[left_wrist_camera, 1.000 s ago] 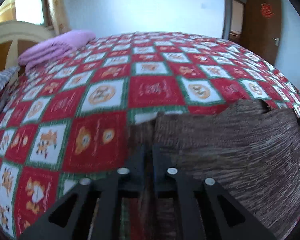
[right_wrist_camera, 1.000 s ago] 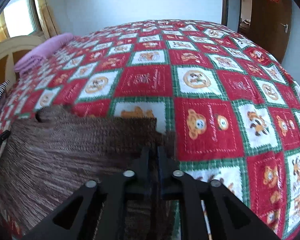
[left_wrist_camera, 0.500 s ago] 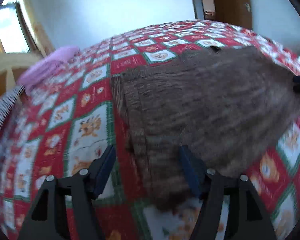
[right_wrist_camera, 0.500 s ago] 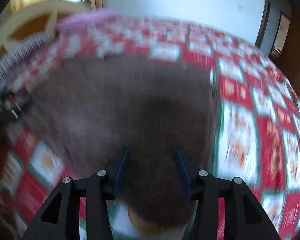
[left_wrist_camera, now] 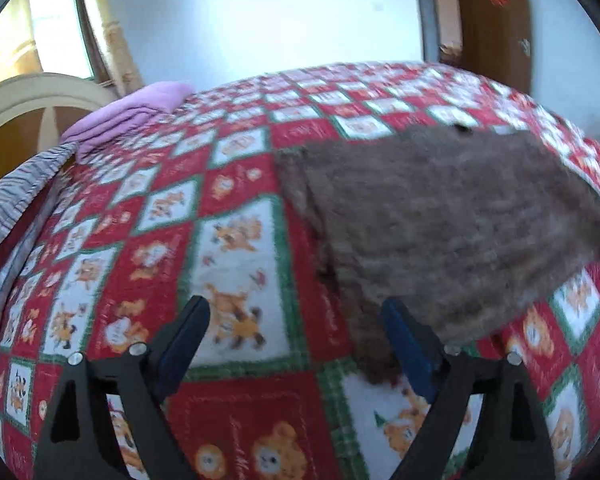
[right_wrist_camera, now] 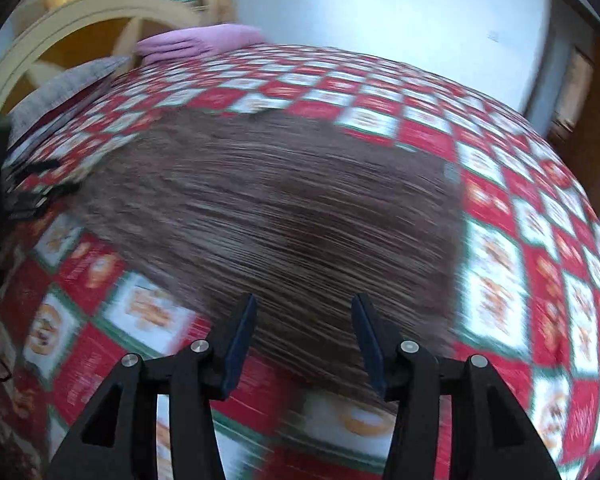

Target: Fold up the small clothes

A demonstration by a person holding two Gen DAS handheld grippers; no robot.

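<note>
Lying flat on your plush checked bedspread (left_wrist_camera: pixel 236 248), ribbed brown knit garment (left_wrist_camera: pixel 440 216), your left hand-held gripper (left_wrist_camera: pixel 296 324) just opened wide, right hand-held gripper (right_wrist_camera: pixel 304 320) half-open, both empty.

My view takes in a bed covered by a red, white and green patchwork quilt (left_wrist_camera: pixel 236 248) with cartoon animal panels. A folded pink blanket (left_wrist_camera: pixel 132 112) lies at the head end, beside a grey striped pillow (left_wrist_camera: pixel 16 200). Behind them stands an arched cream headboard (right_wrist_camera: pixel 80 20) with brown panels. The wall (left_wrist_camera: pixel 268 20) is plain white. Daylight enters through a window (left_wrist_camera: pixel 56 28) hung with a yellow curtain (left_wrist_camera: pixel 4 48). A brown wooden door (left_wrist_camera: pixel 496 20) carries a red ornament.
</note>
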